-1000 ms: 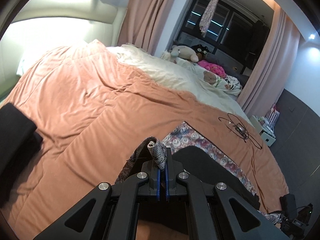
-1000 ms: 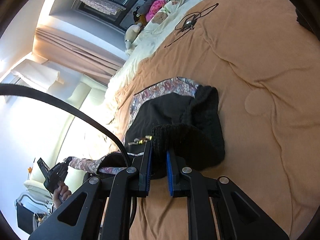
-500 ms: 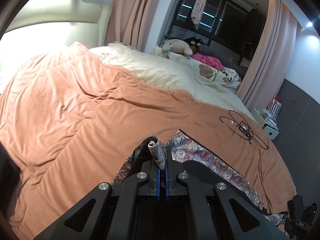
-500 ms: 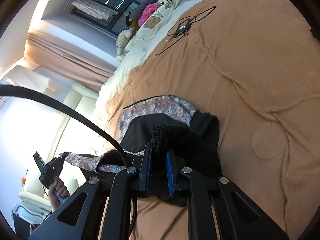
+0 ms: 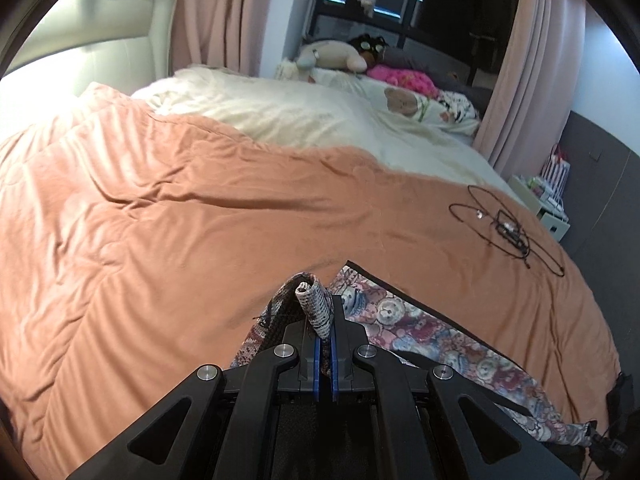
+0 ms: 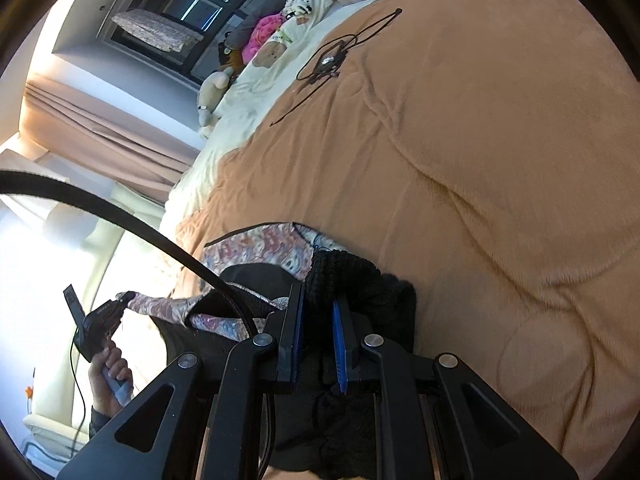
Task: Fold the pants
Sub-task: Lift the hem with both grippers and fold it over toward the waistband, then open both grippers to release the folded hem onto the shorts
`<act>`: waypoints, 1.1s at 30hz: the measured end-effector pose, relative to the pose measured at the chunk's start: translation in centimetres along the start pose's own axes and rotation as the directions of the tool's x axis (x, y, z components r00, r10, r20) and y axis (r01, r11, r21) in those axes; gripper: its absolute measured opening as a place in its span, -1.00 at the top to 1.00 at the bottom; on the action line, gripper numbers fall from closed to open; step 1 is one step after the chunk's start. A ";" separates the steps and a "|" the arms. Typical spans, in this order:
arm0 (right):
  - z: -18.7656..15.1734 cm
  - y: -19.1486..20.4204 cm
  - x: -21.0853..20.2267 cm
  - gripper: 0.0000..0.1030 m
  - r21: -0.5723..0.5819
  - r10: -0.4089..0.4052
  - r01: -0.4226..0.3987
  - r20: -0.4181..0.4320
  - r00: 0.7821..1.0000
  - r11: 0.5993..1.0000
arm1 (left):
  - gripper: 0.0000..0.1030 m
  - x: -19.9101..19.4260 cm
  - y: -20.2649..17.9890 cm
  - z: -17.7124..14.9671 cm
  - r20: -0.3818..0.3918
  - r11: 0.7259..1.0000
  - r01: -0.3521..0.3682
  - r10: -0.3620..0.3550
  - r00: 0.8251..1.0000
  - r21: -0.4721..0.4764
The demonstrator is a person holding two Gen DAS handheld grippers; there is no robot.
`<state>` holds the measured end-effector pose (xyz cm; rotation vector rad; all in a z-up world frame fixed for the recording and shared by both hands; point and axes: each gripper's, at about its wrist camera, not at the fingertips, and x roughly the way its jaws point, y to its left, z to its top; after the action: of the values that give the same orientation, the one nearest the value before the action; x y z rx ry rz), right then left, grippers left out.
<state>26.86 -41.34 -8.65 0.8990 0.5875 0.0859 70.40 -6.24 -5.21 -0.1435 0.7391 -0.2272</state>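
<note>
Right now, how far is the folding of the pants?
Done: both ends are gripped. In hand: the left gripper pinches a patterned edge of the pants; the right gripper clamps the black knitted band. Left: no neat fold shows yet; the fabric lies bunched on the orange blanket.

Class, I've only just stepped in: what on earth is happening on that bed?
A person is folding patterned pants on an orange blanket, with a handheld tool in each hand. The left tool is shut on a bunched edge of the fabric. The right tool pinches the thick black knit band. The cloth hangs between them, partly lifted, and the fold is not yet laid flat.
</note>
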 end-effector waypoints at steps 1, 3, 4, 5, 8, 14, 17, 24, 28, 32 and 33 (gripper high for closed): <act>0.0 0.0 0.1 0.79 -0.002 -0.003 0.003 0.000 1.000 1.000 | 0.93 0.6 -0.1 0.1 -0.009 1.000 0.000 0.000 1.000 0.000; 0.1 0.1 0.4 0.79 -0.013 -0.013 0.013 0.002 1.000 1.000 | 0.93 2.2 -0.3 0.6 -0.022 1.000 -0.001 0.002 1.000 0.006; 0.2 0.2 0.5 0.79 -0.016 -0.013 0.013 0.003 1.000 1.000 | 0.93 3.0 -0.5 0.8 -0.027 1.000 -0.004 0.004 1.000 0.016; 0.3 0.0 0.6 0.79 -0.017 -0.011 0.011 0.004 1.000 1.000 | 0.93 3.9 -0.7 1.1 -0.035 1.000 -0.004 0.005 0.999 0.021; 0.2 -0.5 0.8 0.79 -0.008 -0.012 0.012 0.015 1.000 1.000 | 0.93 6.4 -1.4 1.8 -0.064 1.000 -0.003 0.005 0.998 0.030; -0.2 -1.1 1.0 0.78 0.007 -0.010 0.010 0.034 0.999 1.000 | 0.93 11.0 -2.4 2.3 -0.111 0.999 -0.018 0.023 0.994 0.044; -0.3 -0.9 0.8 0.78 0.000 -0.021 0.021 0.039 0.999 1.000 | 0.93 12.7 -2.8 2.5 -0.115 0.998 -0.022 0.028 0.993 0.050; -0.1 -0.7 0.6 0.78 0.026 -0.040 0.039 0.049 0.998 0.999 | 0.88 16.4 -3.9 2.7 -0.126 0.998 -0.032 0.038 0.991 0.052; -0.2 -0.5 0.1 0.63 0.043 -0.037 0.036 0.043 0.998 0.998 | -0.35 17.3 -4.6 2.7 -0.125 0.994 -0.060 0.071 0.990 0.091; -0.6 -0.5 -1.9 -0.47 0.020 -0.061 0.060 0.079 0.995 0.998 | -0.54 15.7 -3.9 2.4 -0.088 0.997 -0.011 0.018 0.996 0.078; -0.8 -0.3 -2.5 -0.70 0.010 -0.077 0.076 0.110 0.991 0.997 | -0.54 15.5 -3.8 2.4 -0.094 0.997 -0.009 0.016 0.995 0.076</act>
<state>24.33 -41.73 -8.10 0.8798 0.5184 -0.0343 82.54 -13.70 -12.74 -0.0561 0.8237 -0.2507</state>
